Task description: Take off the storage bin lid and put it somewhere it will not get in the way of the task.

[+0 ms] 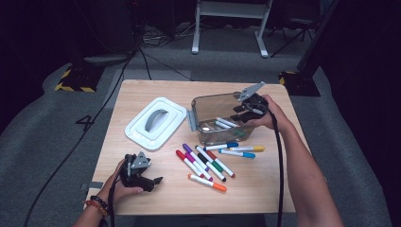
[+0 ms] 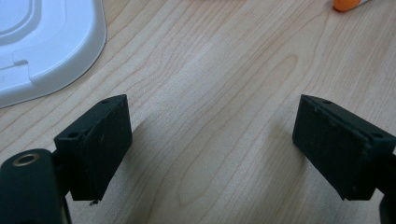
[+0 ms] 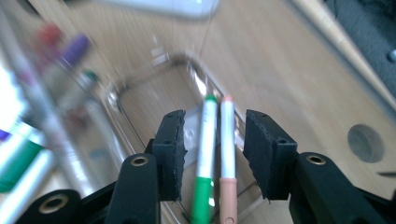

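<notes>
Tongs (image 3: pixel 212 154) over box (image 1: pixel 208 106) with markers (image 3: pixel 205 140)

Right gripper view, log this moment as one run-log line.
right tongs: open over clear bin | green marker, pink marker: in bin, unpinched | left tongs: open, idle over table

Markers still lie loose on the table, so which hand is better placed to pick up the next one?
Probably the left: its open claw rests on the table beside the orange marker, holding nothing. The right claw hangs over the clear box, two markers below it.
</notes>
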{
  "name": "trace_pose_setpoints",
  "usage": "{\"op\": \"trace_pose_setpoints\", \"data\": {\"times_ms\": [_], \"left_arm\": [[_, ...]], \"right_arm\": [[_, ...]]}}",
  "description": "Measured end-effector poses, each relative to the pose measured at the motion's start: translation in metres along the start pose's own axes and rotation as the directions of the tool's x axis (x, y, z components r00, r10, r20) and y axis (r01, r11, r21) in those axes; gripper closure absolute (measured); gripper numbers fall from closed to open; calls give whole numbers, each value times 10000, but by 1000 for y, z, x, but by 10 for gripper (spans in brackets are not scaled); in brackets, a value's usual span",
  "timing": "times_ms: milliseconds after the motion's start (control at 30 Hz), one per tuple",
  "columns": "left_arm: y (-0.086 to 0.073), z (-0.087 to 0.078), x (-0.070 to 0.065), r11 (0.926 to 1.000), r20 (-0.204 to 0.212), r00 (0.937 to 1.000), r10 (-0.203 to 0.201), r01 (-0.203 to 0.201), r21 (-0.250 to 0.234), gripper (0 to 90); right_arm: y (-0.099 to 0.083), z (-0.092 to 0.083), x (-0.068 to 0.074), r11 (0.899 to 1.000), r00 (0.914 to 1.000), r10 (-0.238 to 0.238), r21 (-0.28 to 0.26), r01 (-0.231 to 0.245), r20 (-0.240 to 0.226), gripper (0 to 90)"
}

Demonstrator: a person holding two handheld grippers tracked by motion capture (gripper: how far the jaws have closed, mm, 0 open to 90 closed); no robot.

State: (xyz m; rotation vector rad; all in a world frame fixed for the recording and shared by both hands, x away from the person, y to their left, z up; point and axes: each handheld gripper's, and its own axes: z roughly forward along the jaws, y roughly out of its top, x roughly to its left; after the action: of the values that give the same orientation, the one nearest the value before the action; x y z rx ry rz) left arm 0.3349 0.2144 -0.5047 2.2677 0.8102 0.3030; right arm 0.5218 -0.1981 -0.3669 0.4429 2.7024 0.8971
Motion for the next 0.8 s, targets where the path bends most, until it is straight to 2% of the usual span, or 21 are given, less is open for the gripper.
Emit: {"op": "trace_pose_setpoints", "data": {"times_ms": [67, 100, 167, 267, 400, 500, 600, 800], "left_arm": [[0, 0, 0, 10000, 1, 10000, -3, 3, -1, 124], [0, 0, 0, 10000, 1, 10000, -2, 2, -1, 124], [0, 0, 0, 10000, 2, 10000, -2, 2, -2, 123], [0, 0, 0, 10000, 4, 10000, -1, 1, 3, 123], [0, 0, 0, 10000, 3, 10000, -2, 2, -1, 123], [0, 0, 0, 10000, 1, 10000, 0, 0, 2, 123], [0, 0, 0, 10000, 4, 10000, -5, 5, -1, 123], [0, 0, 0, 10000, 5, 10000, -7, 7, -3, 123]], "right_arm": [[-3, -11, 2, 9990, 10000, 48, -447, -45, 72, 542], [-5, -19, 4, 9967, 9997, 213, -789, -204, 103, 543], [-10, -33, 9, 9909, 9995, 191, -1336, -156, 251, 535], [-17, -49, 15, 9834, 9992, 356, -1784, -317, 188, 494], [-28, -73, 28, 9697, 9984, 167, -2444, -32, 531, 489], [-38, -90, 39, 9591, 9983, 57, -2829, 112, 588, 508], [-47, -102, 49, 9537, 9966, 56, -3001, 195, 827, 499], [-66, -110, 75, 9439, 9952, 31, -3289, 293, 976, 490]]}}
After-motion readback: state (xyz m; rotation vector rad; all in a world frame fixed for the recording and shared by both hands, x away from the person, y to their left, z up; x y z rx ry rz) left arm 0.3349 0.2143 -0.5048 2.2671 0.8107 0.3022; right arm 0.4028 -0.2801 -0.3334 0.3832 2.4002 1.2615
